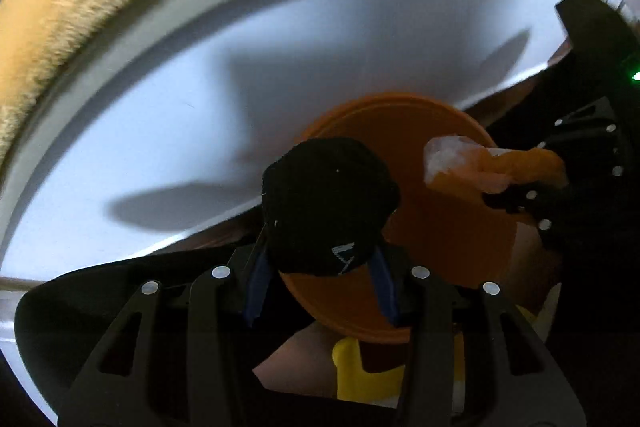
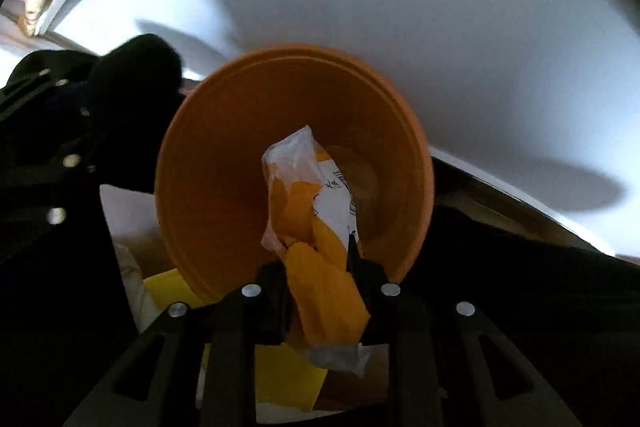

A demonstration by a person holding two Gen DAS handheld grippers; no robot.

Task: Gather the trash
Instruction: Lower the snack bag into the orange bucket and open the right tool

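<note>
You've got both pieces of trash in hand and right over the orange bin [image 2: 248, 163], but nothing is dropped yet; its bottom looks bare. Your left gripper [image 1: 320, 251] has its fingers pinched shut on a black wad [image 1: 328, 203], soft and lumpy, cloth or crumpled plastic, with a small pale print. Your right gripper [image 2: 320, 267] has its fingers clamped on a wrapper [image 2: 312, 211], thin crinkly film, orange, white and clear, twisted, hanging over the bin's mouth. The bin is round, smooth matte plastic, with a stepped rim. Behind it is a white glossy desk [image 1: 160, 115] and a fuzzy tan rug [image 1: 80, 7]. Something yellow [image 2: 280, 375] sits below the bin; can't tell what. Left to do: let go of both.
</note>
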